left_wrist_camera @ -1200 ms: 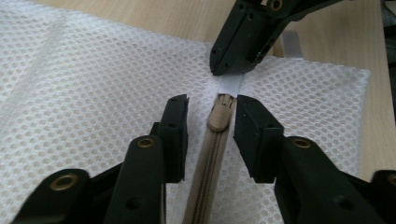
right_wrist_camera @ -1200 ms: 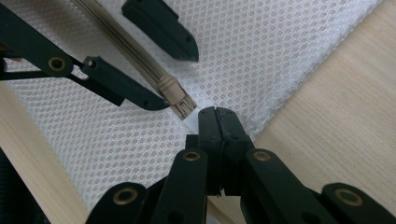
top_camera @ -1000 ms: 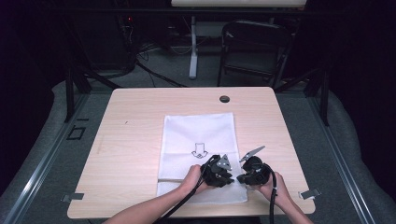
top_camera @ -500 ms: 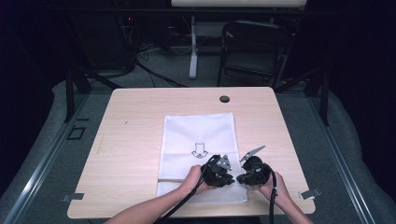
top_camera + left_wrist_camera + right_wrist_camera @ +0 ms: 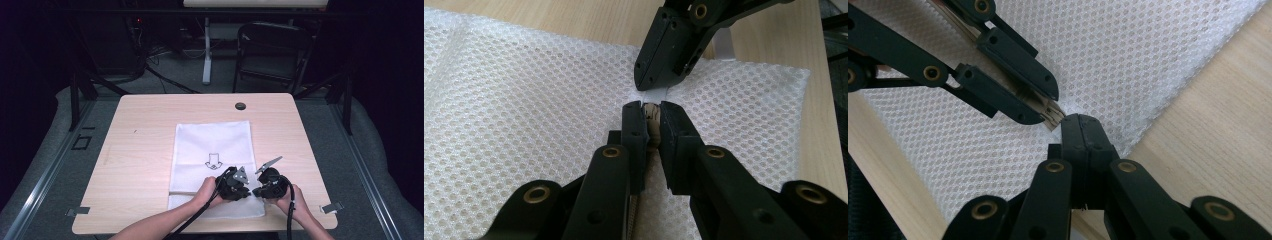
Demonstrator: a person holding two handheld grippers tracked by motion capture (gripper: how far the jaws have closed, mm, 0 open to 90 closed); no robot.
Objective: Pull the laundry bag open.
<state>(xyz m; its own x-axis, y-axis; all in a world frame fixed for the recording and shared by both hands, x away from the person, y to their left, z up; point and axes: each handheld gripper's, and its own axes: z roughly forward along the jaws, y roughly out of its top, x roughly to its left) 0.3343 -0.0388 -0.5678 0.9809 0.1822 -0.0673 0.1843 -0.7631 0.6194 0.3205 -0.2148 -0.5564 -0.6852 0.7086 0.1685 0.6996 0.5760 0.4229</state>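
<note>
White mesh laundry bag (image 5: 212,150) lies flat at mid-frame of the high view on the wooden table (image 5: 140,130), a small arrow print (image 5: 214,161) near its centre. Both grippers work at its lower right corner, almost tip to tip.

Left gripper (image 5: 649,112): jaws nearly together, clamped on a small tan-and-white tab, apparently the zipper pull (image 5: 652,111), at centre of the left gripper view. A zipper line runs back under the jaws.

Right gripper (image 5: 1080,122): jaws pressed together, tips down on the mesh beside the bag's edge in the right gripper view. From the left gripper view it seems to pinch a white tape end (image 5: 655,93); uncertain.

Handling, by judgement: light, limp, open-weave fabric; no stiffness, will bunch and drag rather than slide as a sheet. Mesh snags easily on jaw corners. Best holds are the pull tab and the stitched tape edge, not the open netting. One gripper anchoring the corner while the other draws the pull should keep the zipper line taut.
</note>
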